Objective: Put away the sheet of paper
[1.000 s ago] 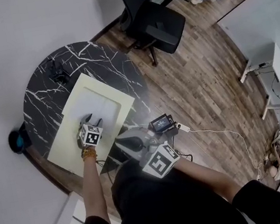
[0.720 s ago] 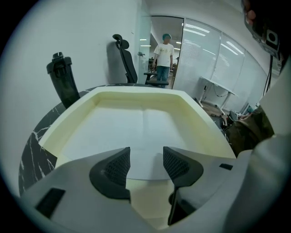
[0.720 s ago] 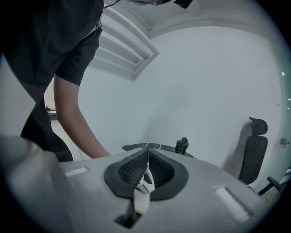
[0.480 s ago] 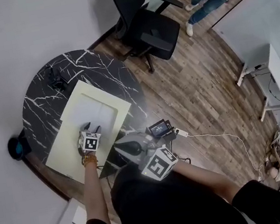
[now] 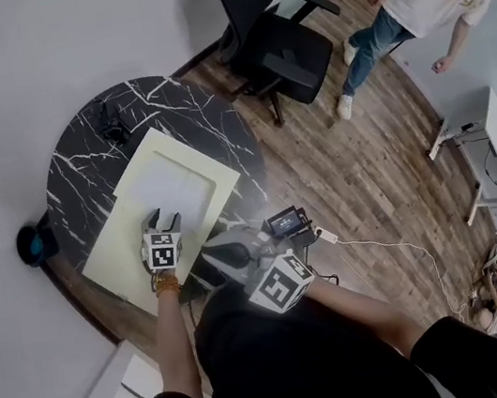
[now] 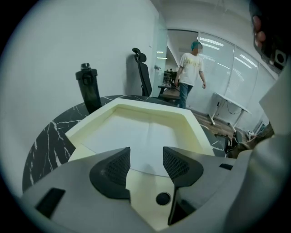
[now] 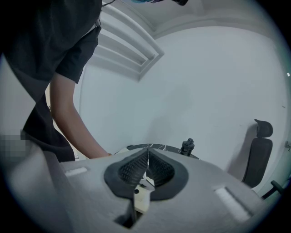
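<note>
A white sheet of paper (image 5: 169, 190) lies flat inside a shallow cream tray (image 5: 117, 254) on the round black marble table (image 5: 80, 161). My left gripper (image 5: 163, 220) hovers over the tray's near part, open, with nothing between its jaws. In the left gripper view the paper (image 6: 145, 132) spreads out just ahead of the left gripper (image 6: 145, 157), and the tray's rim (image 6: 198, 132) frames it. My right gripper (image 5: 221, 250) is off the table's right edge, low by my body. In its own view the right gripper (image 7: 148, 157) is shut on nothing.
A black bottle (image 6: 88, 93) stands at the table's far left, beyond the tray. A black office chair (image 5: 271, 32) is on the wood floor behind the table. A person (image 5: 415, 7) walks at the far right. A small device (image 5: 286, 222) with a white cable lies on the floor.
The person in the background has walked further into view. My left gripper stays over the tray's near part, still open; the right gripper has hardly moved.
</note>
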The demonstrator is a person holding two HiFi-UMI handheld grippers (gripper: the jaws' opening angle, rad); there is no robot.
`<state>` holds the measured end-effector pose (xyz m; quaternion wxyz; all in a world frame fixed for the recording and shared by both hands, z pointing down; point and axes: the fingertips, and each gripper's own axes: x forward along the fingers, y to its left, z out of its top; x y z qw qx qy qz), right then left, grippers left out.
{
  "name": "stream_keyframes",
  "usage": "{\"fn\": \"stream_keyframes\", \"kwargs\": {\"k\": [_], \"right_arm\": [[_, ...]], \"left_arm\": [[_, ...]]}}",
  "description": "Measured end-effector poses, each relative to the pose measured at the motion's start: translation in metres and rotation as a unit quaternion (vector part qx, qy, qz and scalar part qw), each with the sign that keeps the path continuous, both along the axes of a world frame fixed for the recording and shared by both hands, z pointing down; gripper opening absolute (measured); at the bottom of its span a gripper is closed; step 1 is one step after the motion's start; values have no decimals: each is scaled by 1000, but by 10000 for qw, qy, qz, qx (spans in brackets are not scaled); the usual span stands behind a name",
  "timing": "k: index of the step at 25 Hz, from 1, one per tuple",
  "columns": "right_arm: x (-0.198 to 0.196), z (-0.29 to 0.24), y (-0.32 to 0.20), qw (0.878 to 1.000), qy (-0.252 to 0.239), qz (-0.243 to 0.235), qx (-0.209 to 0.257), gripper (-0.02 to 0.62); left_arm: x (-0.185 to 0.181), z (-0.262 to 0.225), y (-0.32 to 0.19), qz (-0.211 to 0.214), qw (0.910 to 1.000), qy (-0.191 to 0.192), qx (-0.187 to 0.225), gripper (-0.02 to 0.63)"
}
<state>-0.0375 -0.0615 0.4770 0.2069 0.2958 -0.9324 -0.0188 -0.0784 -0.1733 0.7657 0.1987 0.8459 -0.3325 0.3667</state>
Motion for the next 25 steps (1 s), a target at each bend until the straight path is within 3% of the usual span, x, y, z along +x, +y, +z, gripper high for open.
{"fn": "stream_keyframes", "kwargs": {"k": [8, 13, 17, 25], "right_arm": [[-26, 1, 19, 9994, -181, -287, -78, 5], [-47, 5, 30, 9982, -333, -498, -17, 5], [-62, 1, 37, 9969, -366, -699, 19, 5], [-80, -1, 50, 9953, -462, -850, 27, 5]], "left_arm": [[-5, -55, 44, -413, 9957, 535, 631, 241], [-12, -71, 74, -658, 9919, 845, 685, 241], [-18, -74, 93, -540, 9925, 834, 707, 239], [-46, -134, 97, -820, 9780, 1073, 1588, 219]]}}
